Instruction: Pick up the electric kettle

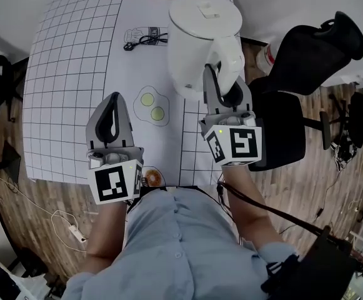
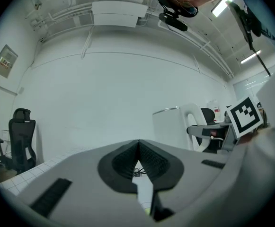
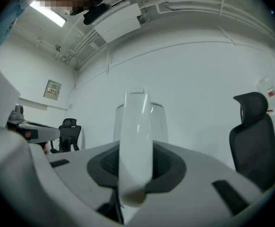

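The white electric kettle [image 1: 197,33] hangs above the right side of the gridded mat [image 1: 69,74], its lid facing up at me. My right gripper [image 1: 223,86] is shut on the kettle's handle [image 1: 230,58]. In the right gripper view the handle [image 3: 136,141] stands upright between the dark pads, with the kettle body [image 3: 160,122] behind it. My left gripper [image 1: 114,103] hovers over the mat to the kettle's left, shut with nothing in it. In the left gripper view its pads [image 2: 128,157] meet at the tip, and the kettle [image 2: 172,126] and right gripper [image 2: 208,131] show at the right.
The mat carries printed pictures: fried eggs [image 1: 151,107], a doughnut [image 1: 152,178] and a kettle with its cord [image 1: 145,37]. A black office chair [image 1: 293,86] stands close on the right, beside the table edge. White cables [image 1: 62,220] lie on the wooden floor at the left.
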`<control>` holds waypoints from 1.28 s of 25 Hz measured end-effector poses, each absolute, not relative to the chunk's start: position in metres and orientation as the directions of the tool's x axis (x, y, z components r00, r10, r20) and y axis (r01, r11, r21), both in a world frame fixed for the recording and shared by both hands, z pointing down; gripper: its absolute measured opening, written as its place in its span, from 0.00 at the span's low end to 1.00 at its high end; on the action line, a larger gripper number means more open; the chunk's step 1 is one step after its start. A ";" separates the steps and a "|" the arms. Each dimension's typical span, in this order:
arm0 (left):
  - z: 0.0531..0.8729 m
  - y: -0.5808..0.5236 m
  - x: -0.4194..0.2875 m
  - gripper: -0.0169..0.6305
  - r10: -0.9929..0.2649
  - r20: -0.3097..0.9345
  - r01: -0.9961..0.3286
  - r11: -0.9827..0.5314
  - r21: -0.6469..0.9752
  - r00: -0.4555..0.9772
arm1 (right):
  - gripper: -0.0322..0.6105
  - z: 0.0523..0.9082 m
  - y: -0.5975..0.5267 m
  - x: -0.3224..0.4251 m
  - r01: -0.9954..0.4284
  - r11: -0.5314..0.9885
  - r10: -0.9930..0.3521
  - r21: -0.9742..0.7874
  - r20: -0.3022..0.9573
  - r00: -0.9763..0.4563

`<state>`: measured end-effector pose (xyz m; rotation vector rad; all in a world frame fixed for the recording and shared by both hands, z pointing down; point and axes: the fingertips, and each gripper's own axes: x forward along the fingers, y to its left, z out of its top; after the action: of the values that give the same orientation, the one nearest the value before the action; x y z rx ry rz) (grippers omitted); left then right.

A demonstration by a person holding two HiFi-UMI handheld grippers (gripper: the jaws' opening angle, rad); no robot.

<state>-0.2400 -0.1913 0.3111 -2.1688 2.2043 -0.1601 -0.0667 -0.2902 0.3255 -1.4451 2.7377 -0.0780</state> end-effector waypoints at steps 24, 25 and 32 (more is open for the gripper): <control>0.294 -0.114 -0.335 0.03 -0.935 0.002 -0.929 0.351 -0.116 -0.354 | 0.18 0.336 -0.255 -0.226 -0.521 0.851 -0.524 -0.069 -0.042 -0.851; 0.297 -0.113 -0.334 0.03 -0.931 0.007 -0.925 0.360 -0.117 -0.364 | 0.18 0.344 -0.255 -0.225 -0.515 0.854 -0.518 -0.076 -0.030 -0.855; 0.312 -0.105 -0.341 0.03 -0.909 0.044 -0.906 0.406 -0.121 -0.414 | 0.18 0.387 -0.257 -0.230 -0.492 0.865 -0.490 -0.098 0.044 -0.870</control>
<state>-0.3413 -0.1047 0.3124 -1.6851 2.6105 -0.1960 -0.2301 -0.2572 0.3867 -0.8037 3.0507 -0.1680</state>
